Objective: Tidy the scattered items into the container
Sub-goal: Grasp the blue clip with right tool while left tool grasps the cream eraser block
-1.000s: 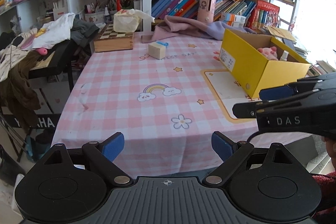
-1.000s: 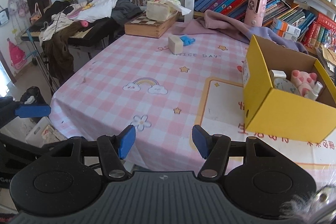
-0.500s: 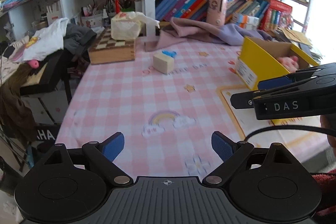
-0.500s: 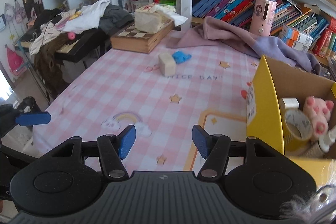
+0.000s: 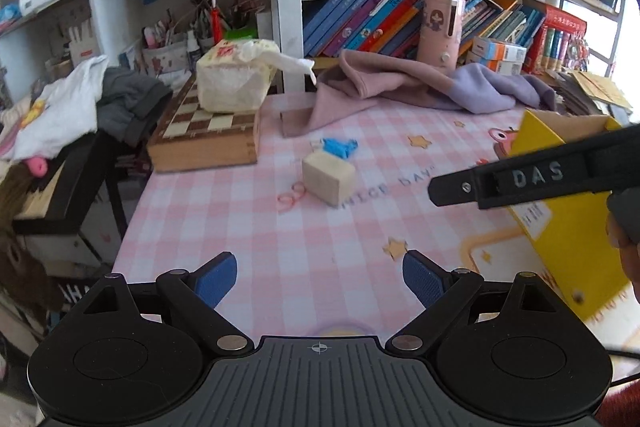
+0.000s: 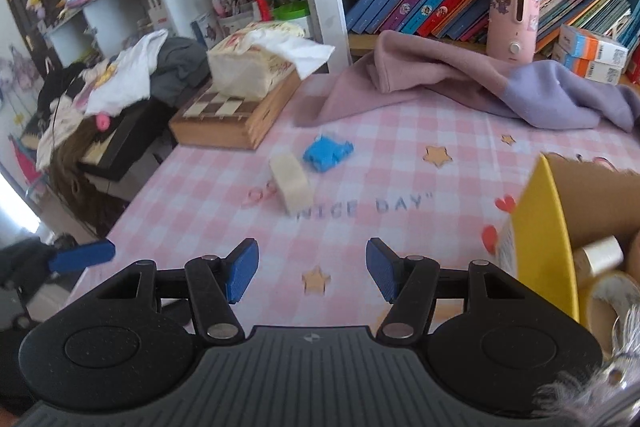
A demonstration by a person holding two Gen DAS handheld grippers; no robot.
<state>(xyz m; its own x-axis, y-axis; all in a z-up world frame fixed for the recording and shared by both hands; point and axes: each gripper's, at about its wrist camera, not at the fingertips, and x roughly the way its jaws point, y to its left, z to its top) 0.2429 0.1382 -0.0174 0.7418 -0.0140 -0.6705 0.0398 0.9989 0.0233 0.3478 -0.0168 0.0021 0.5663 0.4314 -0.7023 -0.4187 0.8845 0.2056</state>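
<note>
a: left wrist view? room on the bench (image 5: 248,227)?

b: bare checked cloth ahead, bench edge at nine o'clock. beige block (image 5: 329,178) and blue toy (image 5: 338,147) at twelve, yellow box (image 5: 568,227) at three. left hand-held gripper (image 5: 319,279) gapes wide, empty.

a: right wrist view?

b: block (image 6: 291,181) and toy (image 6: 326,153) at twelve, box (image 6: 540,227) at three. right hand-held gripper (image 6: 312,275) partly open, holding nothing.

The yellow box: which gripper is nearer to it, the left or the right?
Right. The right gripper hovers right beside the yellow box; the left gripper is farther off, beyond the right one.
</note>
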